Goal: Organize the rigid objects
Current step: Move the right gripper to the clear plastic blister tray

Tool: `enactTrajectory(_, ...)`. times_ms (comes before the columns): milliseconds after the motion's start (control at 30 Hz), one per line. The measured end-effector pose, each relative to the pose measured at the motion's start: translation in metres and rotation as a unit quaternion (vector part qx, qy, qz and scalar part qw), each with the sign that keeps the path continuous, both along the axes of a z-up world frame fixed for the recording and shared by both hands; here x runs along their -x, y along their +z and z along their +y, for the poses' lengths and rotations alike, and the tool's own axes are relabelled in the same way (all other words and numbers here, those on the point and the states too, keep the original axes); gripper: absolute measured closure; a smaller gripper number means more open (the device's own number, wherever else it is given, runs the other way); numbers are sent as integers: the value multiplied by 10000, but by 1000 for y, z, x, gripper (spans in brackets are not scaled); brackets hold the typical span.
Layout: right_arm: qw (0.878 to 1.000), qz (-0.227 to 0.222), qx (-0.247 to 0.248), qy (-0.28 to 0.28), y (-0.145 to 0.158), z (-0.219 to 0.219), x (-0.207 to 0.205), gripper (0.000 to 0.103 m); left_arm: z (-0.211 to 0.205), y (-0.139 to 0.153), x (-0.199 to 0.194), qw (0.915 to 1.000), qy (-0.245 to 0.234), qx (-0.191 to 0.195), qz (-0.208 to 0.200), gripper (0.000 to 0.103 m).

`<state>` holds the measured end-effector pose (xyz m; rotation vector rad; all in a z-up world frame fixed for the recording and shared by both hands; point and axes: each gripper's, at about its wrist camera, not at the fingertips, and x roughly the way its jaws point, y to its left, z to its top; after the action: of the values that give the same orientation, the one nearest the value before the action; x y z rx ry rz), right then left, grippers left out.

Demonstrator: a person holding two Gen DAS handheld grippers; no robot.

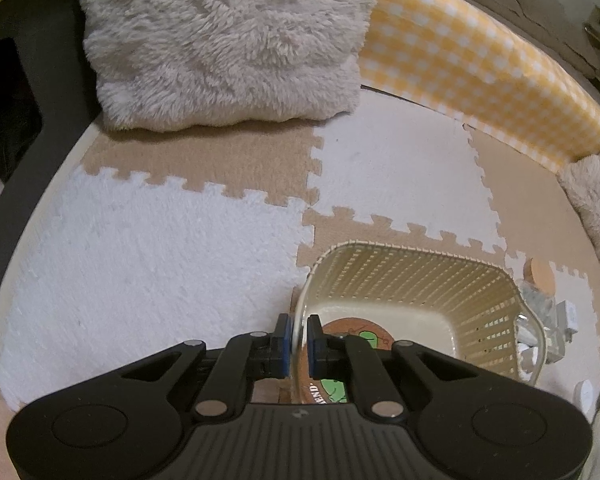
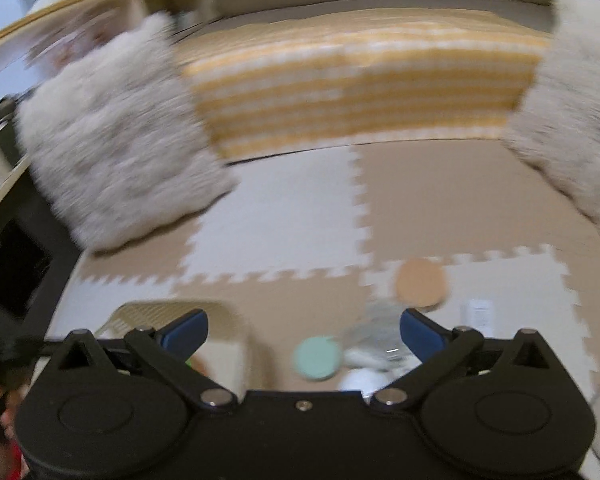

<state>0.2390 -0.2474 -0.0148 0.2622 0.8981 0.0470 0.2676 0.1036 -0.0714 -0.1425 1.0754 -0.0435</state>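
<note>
Gripping the basket rim while the other gripper hangs wide

Pinching the near-left rim of the cream woven basket (image 1: 416, 280), the left gripper (image 1: 298, 340) has its blue pads almost together, one outside the wall and one inside; the basket stands on a floor of interlocking beige and white foam mats (image 1: 148, 248); inside the basket, on its bottom, lies a round cork coaster (image 1: 340, 328) printed with a green figure, partly hidden by the gripper. Just beyond the basket's far right corner lies a plain round cork coaster (image 1: 542, 274); beside the basket's right wall sit a clear crumpled object (image 1: 538, 300) and a small white block (image 1: 568, 314), too small to name. Behind the basket, well apart, a fluffy grey cushion (image 1: 220, 40) rests against a yellow gingham pad (image 1: 480, 68).

From the right wrist view, blurred, the right gripper (image 2: 304, 330) stands wide with nothing between its fingers; to the right of the basket (image 2: 148, 314) lie a mint-green disc (image 2: 316, 358), a clear blurred thing (image 2: 380, 336) and the plain cork coaster (image 2: 420, 284); a second fluffy cushion (image 2: 580, 120) lies far right of the basket.
</note>
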Motion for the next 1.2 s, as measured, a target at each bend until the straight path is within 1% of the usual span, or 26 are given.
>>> enactTrajectory(100, 9990, 152, -35, -426, -17, -21, -7, 0, -3, 0, 0, 9999, -69, -116, -23, 96)
enactTrajectory(200, 9961, 357, -251, -767, -40, -36, -12, 0, -4, 0, 0, 9998, -108, -171, -32, 96)
enactTrajectory(300, 9925, 516, -490, -996, -60, -46, -17, 0, -4, 0, 0, 9997, -118, -194, -37, 96)
enactTrajectory(400, 9899, 657, -585, -1116, -76, -46, -26, 0, -4, 0, -1, 9998, -110, -190, -40, 96)
enactTrajectory(600, 9909, 696, -417, -1078, -93, -25, -49, 0, -4, 1, -1, 9998, -90, -155, -47, 96)
enactTrajectory(700, 9926, 730, -153, -955, -100, -7, -60, 1, -3, 1, -1, 9998, -86, -144, -46, 96)
enactTrajectory(800, 9930, 766, 329, -836, -107, 12, -68, 0, -3, 2, -1, 9998, -72, -142, -72, 96)
enactTrajectory(867, 9908, 829, 673, -830, -112, 22, -73, 0, -3, 4, 0, 9998, -68, -145, -109, 96)
enactTrajectory(967, 9858, 980, 1016, -905, -121, 31, -79, 1, -2, 4, 0, 9998, -57, -117, -114, 96)
enactTrajectory(1033, 9829, 1096, 1109, -980, -129, 33, -83, 5, -2, 4, 0, 9999, -47, -95, -107, 96)
enactTrajectory(1100, 9809, 1227, 1102, -1032, -137, 33, -85, 7, -2, 4, 0, 9999, -48, -92, -98, 96)
enactTrajectory(1167, 9798, 1206, 1165, -1091, -141, 32, -86, 9, -3, 3, -1, 9999, -56, -106, -93, 96)
enactTrajectory(1200, 9794, 1225, 1167, -1099, -142, 32, -86, 13, -3, 4, -1, 9999, -61, -114, -94, 96)
